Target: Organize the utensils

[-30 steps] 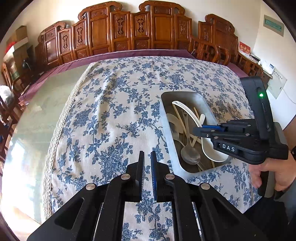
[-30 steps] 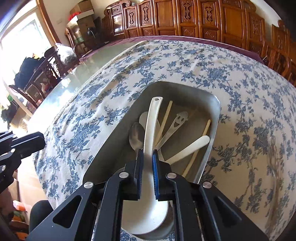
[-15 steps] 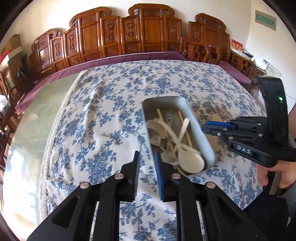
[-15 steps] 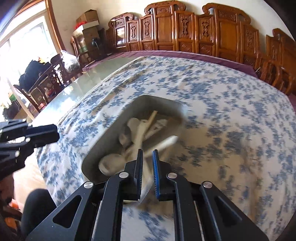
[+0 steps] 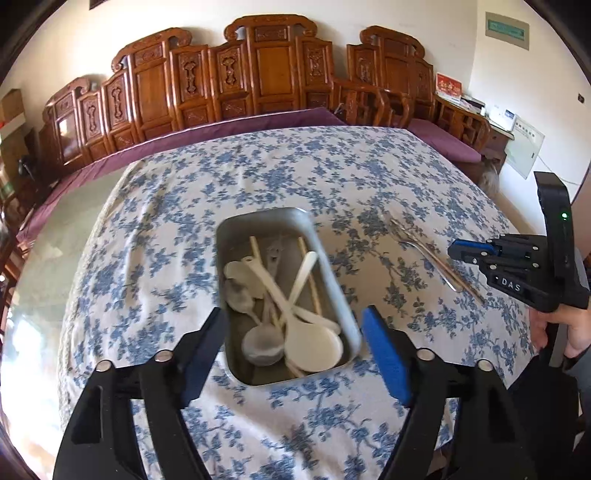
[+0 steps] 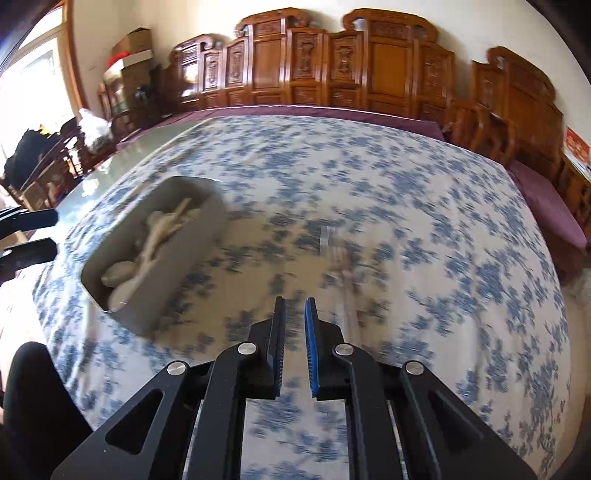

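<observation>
On the floral cloth, metal tray of spoons, left claw opening, empty, right claw marked "DAS" together

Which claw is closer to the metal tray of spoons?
Left. The left claw, jaws opening, hangs just above the metal tray's near end; the right claw is off to its right, over the tablecloth.

A row of carved wooden chairs is lined along a cream wall. The table is covered by a blue floral tablecloth. Daylight is admitted by a window at the left; cardboard boxes are stacked nearby.
</observation>
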Motion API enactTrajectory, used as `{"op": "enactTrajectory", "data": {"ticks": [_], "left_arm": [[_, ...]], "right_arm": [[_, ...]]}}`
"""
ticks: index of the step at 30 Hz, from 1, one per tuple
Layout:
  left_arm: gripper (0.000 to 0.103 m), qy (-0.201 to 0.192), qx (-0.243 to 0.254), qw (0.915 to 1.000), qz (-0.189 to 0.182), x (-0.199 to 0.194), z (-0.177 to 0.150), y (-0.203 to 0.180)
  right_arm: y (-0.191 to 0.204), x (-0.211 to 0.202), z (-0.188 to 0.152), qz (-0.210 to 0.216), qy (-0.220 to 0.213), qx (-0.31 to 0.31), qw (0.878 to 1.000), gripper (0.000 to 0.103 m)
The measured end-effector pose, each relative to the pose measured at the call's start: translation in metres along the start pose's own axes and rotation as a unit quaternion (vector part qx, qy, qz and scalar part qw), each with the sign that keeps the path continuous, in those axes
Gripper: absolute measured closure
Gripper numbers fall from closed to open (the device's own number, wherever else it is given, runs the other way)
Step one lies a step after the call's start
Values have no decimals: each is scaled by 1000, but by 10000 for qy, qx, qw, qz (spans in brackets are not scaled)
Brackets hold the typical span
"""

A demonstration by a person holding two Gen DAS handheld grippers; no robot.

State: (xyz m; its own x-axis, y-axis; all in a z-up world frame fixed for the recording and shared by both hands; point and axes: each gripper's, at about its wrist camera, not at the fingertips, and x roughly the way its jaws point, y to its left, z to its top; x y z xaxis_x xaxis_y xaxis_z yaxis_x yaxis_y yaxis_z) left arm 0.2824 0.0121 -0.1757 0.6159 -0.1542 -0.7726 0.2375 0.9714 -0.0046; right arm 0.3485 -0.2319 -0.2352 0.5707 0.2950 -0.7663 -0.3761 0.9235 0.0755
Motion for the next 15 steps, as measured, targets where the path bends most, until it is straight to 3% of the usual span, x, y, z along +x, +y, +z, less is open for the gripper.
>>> {"op": "enactTrajectory", "data": {"ticks": [4, 7, 15], "left_arm": [[19, 46, 77, 10000, -12, 8, 3, -16], [19, 77, 85, 9999, -65, 16, 6, -26], [19, 134, -30, 9996, -252, 37, 9, -47]], "right_arm": [[-25, 4, -9, -109, 15, 156, 9998, 90], [-38, 12, -16, -159, 72, 217, 9996, 85], [-56, 33, -21, -140, 206, 245, 9994, 85]]}}
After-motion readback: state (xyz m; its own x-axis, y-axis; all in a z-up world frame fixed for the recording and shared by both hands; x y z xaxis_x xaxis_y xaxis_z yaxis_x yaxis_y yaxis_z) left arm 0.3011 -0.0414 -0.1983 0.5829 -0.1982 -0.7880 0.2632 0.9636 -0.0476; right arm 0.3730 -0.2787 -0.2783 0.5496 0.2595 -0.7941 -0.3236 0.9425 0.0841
